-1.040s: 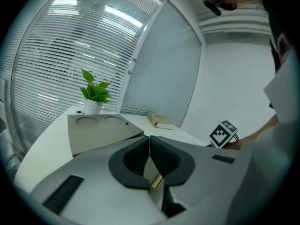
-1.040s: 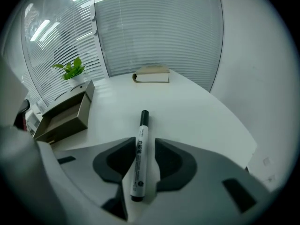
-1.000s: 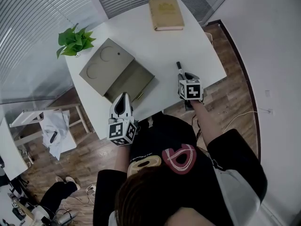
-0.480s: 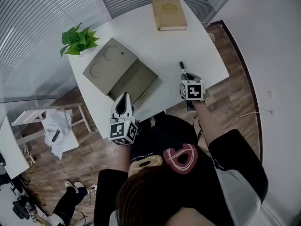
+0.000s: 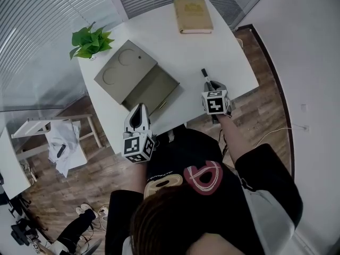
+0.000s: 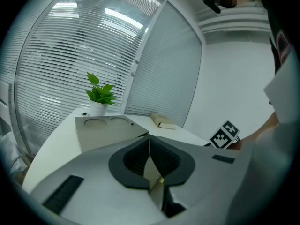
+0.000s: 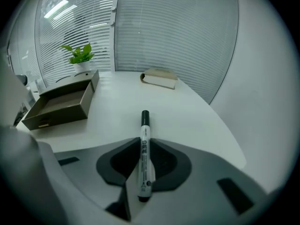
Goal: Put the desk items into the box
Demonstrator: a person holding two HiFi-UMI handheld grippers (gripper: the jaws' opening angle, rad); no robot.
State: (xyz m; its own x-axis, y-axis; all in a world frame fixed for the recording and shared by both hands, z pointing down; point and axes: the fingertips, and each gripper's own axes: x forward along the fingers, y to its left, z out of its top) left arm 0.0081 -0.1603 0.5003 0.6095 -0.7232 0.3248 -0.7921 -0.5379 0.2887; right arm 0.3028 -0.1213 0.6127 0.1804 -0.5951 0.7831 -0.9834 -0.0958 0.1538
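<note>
A black-and-white marker (image 7: pixel 144 125) lies along my right gripper (image 7: pixel 144 159), whose jaws are shut on its barrel; the capped end points away over the white desk (image 7: pixel 187 111). In the head view the marker (image 5: pixel 204 76) sticks out past the right gripper (image 5: pixel 211 86) near the desk's right front edge. The tan box (image 5: pixel 152 91) stands open with its lid (image 5: pixel 125 71) folded back; it also shows at the left in the right gripper view as the box (image 7: pixel 61 104). My left gripper (image 5: pixel 139 110) hovers at the desk's front edge by the box, its jaws (image 6: pixel 150 146) shut and empty.
A tan book (image 5: pixel 193 15) lies at the desk's far edge, also seen as the book (image 7: pixel 159 78). A potted plant (image 5: pixel 91 37) stands at the far left corner. Left of the desk on the wooden floor is a white stool (image 5: pixel 58 142) with cloth on it.
The right gripper's jaws have drawn in on the marker while staying in nearly the same place. The left gripper has hardly moved.
</note>
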